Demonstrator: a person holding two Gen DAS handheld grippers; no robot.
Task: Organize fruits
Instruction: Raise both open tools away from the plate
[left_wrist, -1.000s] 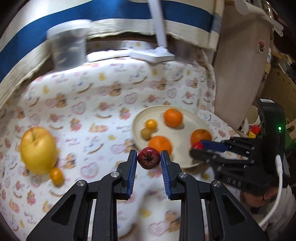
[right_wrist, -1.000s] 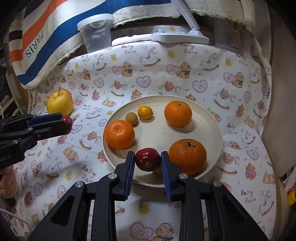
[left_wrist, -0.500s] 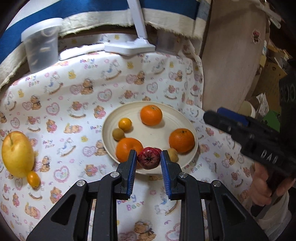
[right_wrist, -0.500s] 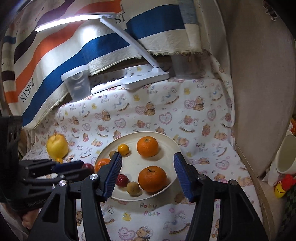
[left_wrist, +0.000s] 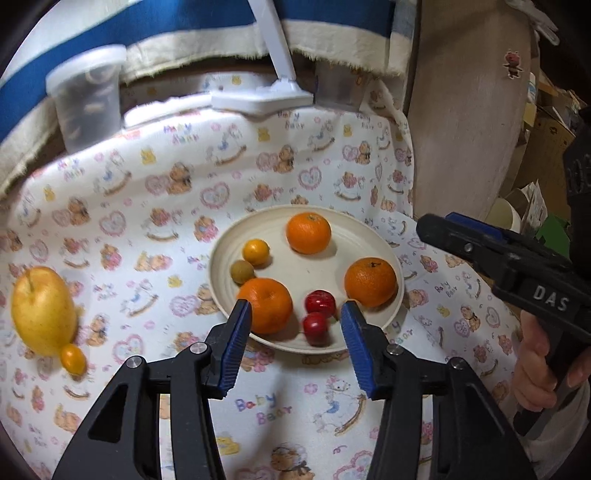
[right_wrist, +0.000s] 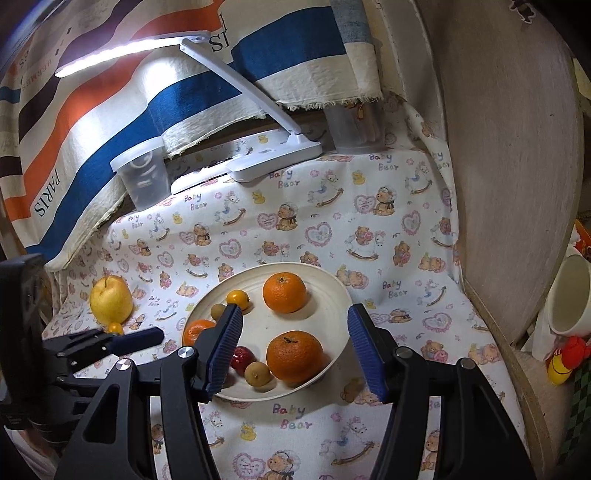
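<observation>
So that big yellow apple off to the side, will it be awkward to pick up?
Probably a bit. The yellow apple is far larger than the small red fruits on the plate, so it likely needs a wide grip. Its smooth, rounded skin could slip. Nudged, it may roll on the soft cloth.

"Baby Bear" is printed over and over on the tablecloth (right_wrist: 293, 415), once just ahead of the right tongs' fingers. "PARIS" runs along the striped cloth (right_wrist: 46, 199) hanging far left behind them. "DAS" is stamped on the right gripper (left_wrist: 550, 293), seen right of the left tongs.
</observation>
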